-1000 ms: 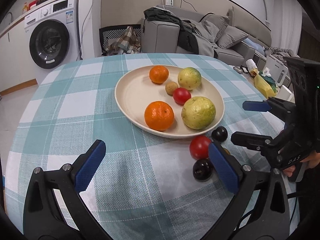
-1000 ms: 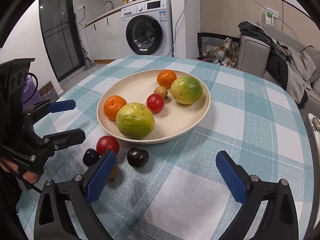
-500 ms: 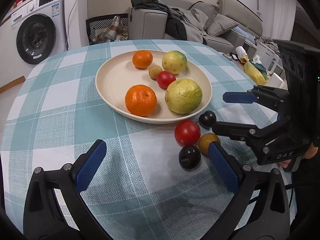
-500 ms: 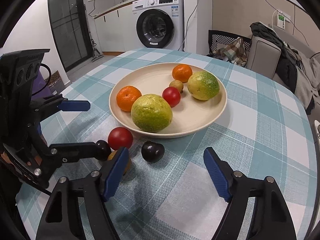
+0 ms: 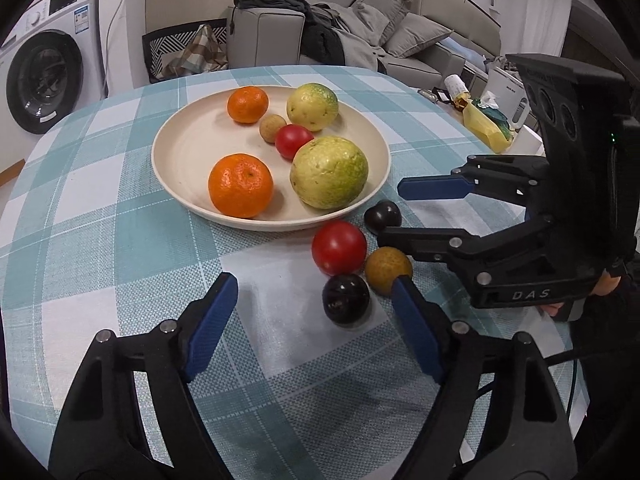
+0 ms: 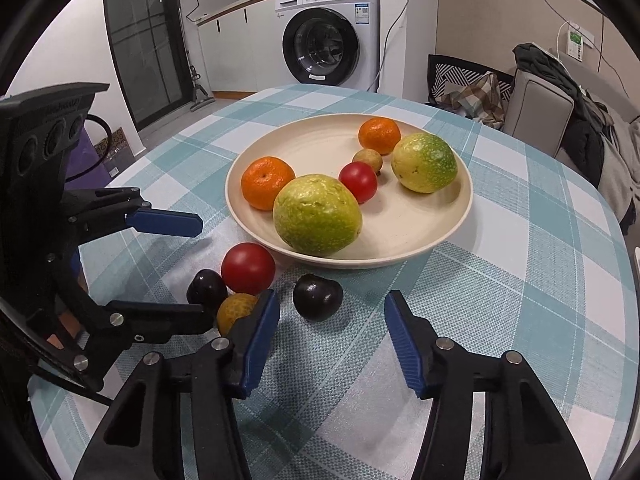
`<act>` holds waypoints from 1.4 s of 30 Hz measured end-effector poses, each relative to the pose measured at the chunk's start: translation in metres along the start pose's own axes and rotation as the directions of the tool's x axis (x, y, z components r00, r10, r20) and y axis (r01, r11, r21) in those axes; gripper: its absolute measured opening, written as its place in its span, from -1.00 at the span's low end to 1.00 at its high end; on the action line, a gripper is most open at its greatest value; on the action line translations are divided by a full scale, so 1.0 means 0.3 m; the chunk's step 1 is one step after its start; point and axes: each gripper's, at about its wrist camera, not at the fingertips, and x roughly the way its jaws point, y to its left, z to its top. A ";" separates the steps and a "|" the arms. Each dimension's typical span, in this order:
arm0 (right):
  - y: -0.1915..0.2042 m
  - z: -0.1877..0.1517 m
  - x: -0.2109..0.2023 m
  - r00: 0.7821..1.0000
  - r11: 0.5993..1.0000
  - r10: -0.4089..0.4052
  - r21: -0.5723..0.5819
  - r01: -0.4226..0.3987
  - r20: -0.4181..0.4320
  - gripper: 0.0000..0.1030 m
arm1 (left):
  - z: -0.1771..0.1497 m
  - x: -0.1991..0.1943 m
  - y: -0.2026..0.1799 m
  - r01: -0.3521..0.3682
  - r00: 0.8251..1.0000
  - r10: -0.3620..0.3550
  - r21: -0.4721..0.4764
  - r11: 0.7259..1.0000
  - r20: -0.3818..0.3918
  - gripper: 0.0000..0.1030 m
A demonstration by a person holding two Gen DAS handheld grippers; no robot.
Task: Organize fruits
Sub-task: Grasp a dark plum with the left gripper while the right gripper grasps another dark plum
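Resting on a teal-and-white checked tablecloth, a cream plate holds 6 fruits: 2 oranges, 2 yellow-green guavas, 1 small red tomato and 1 small brown fruit. The left half of the plate is bare. Just off its near rim, 4 loose fruits crowd together on the cloth: a red tomato, a brown-yellow fruit touching it, a dark plum in front, and a second dark plum close against the rim. The left gripper has just been closing, yet its blue pads stand apart; the near plum sits between them toward the right pad, with cloth showing on both sides, so nothing is gripped. The right gripper has also been narrowing and is likewise unclamped; the rim-side plum lies just ahead of the gap between its pads, untouched. Its left pad overlaps the brown-yellow fruit in view; contact cannot be told. Each gripper's fingers reach toward the cluster from opposite sides, leaving little space there, while wide bare cloth lies left of the plate and beyond it toward the table edge.
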 end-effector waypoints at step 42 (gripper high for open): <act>0.034 0.012 0.013 1.000 0.999 0.002 -0.054 -0.002 -0.004 -0.42 | -0.018 0.003 -0.005 0.127 0.991 -0.127 0.017 0.992 -0.033 -0.59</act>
